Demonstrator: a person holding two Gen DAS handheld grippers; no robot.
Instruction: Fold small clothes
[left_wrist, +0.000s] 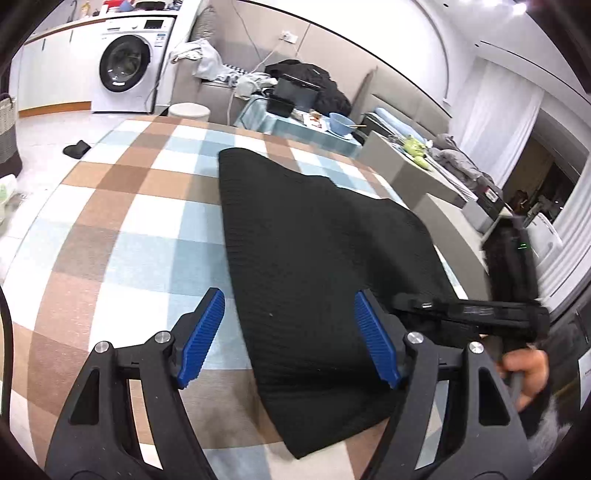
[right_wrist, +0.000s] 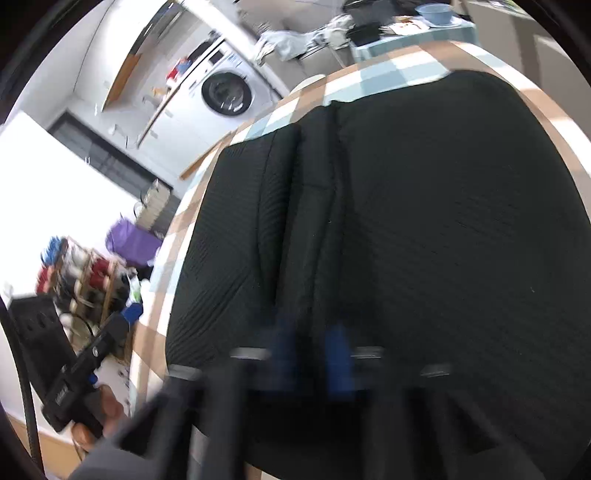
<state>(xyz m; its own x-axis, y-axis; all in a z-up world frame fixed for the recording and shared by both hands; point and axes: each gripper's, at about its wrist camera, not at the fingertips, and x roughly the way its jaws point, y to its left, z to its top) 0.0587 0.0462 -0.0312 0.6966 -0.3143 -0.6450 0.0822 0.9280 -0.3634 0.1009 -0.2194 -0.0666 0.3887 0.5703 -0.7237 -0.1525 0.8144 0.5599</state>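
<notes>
A black ribbed garment (left_wrist: 314, 251) lies flat on a table with a brown, white and blue checked cloth (left_wrist: 122, 221). My left gripper (left_wrist: 291, 339) is open, its blue pads (left_wrist: 201, 338) spread over the garment's near left edge, with nothing between them. The right gripper's body (left_wrist: 480, 317) shows at the garment's right edge in the left wrist view. In the right wrist view the garment (right_wrist: 443, 221) fills the frame, with a raised fold running down it. My right gripper (right_wrist: 308, 354) is blurred; its blue pads (right_wrist: 338, 354) sit close together on the fabric at that fold.
A washing machine (left_wrist: 127, 66) stands at the back left. A second table (left_wrist: 314, 129) behind holds a blue bowl (left_wrist: 341, 123) and dark boxes. A grey sofa with clothes (left_wrist: 443, 170) runs along the right. A black item (left_wrist: 77, 148) lies on the floor.
</notes>
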